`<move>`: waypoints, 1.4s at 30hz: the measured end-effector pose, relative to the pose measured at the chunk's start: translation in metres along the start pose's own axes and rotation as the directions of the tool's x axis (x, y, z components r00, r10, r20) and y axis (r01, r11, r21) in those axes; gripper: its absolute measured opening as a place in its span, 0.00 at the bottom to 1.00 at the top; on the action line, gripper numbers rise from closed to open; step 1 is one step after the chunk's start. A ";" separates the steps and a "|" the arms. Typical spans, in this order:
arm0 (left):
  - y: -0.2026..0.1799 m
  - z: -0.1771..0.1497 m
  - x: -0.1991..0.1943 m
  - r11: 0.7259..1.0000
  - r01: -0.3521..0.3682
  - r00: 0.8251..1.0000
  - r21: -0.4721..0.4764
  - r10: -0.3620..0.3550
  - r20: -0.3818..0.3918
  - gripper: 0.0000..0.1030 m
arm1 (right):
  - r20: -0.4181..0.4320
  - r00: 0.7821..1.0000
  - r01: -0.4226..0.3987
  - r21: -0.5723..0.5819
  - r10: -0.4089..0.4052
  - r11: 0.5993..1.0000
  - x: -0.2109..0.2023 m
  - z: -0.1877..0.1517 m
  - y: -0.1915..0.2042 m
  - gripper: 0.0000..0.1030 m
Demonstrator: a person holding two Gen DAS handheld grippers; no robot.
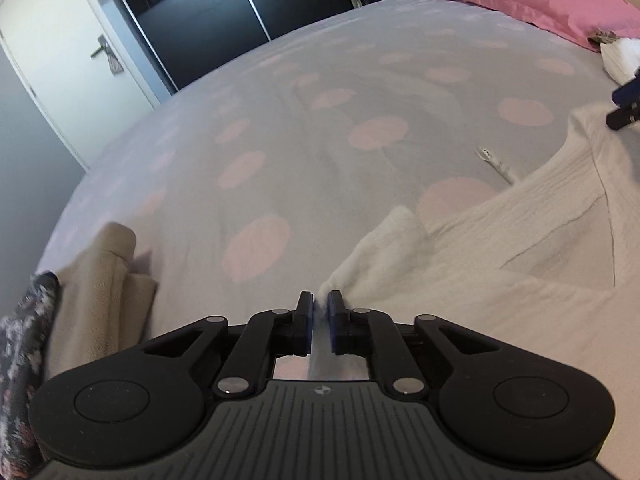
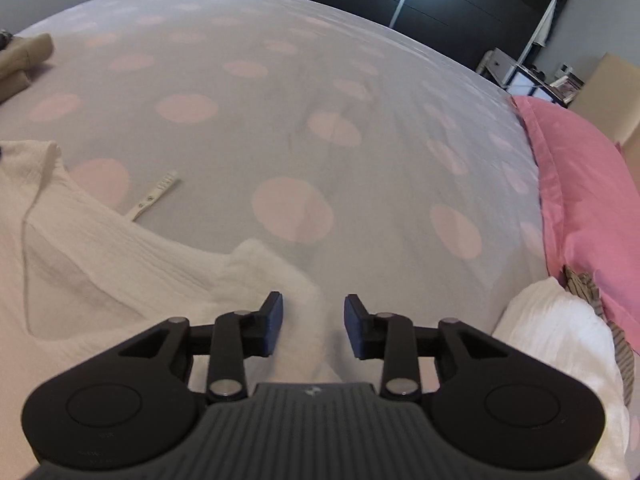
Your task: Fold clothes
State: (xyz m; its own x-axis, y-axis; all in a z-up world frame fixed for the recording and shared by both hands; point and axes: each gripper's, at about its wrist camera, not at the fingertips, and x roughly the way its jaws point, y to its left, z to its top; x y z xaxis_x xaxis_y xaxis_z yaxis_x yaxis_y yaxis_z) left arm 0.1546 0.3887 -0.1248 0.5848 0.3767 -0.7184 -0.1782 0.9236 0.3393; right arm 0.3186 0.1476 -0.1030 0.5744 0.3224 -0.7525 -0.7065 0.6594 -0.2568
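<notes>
Two grippers work one white garment (image 2: 100, 256) spread on the dotted bedspread (image 2: 280, 120), which serves here as the landmark. Nearest, the left gripper (image 1: 319, 306) has its jaws closed on a bunched corner of the garment, the cloth pinched between the pads; the right gripper (image 2: 313, 314) stands with jaws apart above the garment's other near corner, holding nothing. The garment lies mostly flat, neckline showing, with a care label (image 2: 156, 194) trailing from its far edge onto the bedspread. No fold line is visible, so the folding appears barely begun: judged from this, one corner is secured, the second grasp and every fold remain. Beside the garment, toward the pillow end, sits a white pile (image 2: 560, 344), perhaps items already finished; at the opposite side lie a beige garment (image 1: 100, 272) and a dark patterned cloth (image 1: 24, 340), seemingly waiting. Beyond the garment the bedspread offers broad open room for carrying corners across. Farthest, a pink pillow (image 2: 580, 184) bounds one end, and dark wardrobe doors (image 1: 208, 16) stand past the bed's edge.
</notes>
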 end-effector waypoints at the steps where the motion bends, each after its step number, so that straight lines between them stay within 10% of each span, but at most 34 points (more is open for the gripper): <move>1: 0.004 -0.001 0.000 1.000 0.000 1.000 -0.009 0.000 0.001 0.16 | 0.007 1.000 -0.006 0.028 0.006 1.000 -0.001 -0.001 -0.005 0.36; 10: 0.060 -0.023 -0.018 0.992 -0.045 0.999 -0.121 0.042 -0.030 0.18 | -0.034 0.999 -0.030 0.314 0.043 0.949 -0.026 -0.026 -0.078 0.37; 21: 0.061 -0.057 -0.078 0.994 -0.108 0.981 -0.031 0.102 -0.166 0.18 | -0.106 0.989 0.145 0.457 -0.108 0.878 -0.126 -0.105 -0.150 0.43; 31: 0.034 -0.071 -0.146 0.998 -0.048 0.985 -0.042 0.041 -0.166 0.18 | -0.157 0.966 0.257 0.678 -0.206 0.689 -0.208 -0.200 -0.204 0.45; 37: 0.025 -0.078 -0.165 0.997 -0.065 0.985 -0.049 0.056 -0.161 0.18 | -0.193 0.980 0.182 0.820 -0.037 0.543 -0.212 -0.247 -0.214 0.45; 41: 0.025 -0.083 -0.175 0.995 -0.060 0.985 -0.082 0.045 -0.169 0.18 | -0.216 0.974 0.148 0.841 0.072 0.520 -0.198 -0.258 -0.203 0.44; 42: 0.025 -0.083 -0.177 0.994 -0.061 0.984 -0.089 0.044 -0.173 0.18 | -0.227 0.971 0.154 0.837 0.077 0.526 -0.196 -0.257 -0.198 0.30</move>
State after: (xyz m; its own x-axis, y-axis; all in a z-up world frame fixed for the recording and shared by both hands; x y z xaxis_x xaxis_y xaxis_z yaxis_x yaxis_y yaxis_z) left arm -0.0194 0.3513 -0.0398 0.4306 0.4238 -0.7968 -0.2833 0.9017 0.3265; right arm 0.2398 -0.2209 -0.0608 0.4095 0.2099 -0.8878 0.0629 0.9644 0.2570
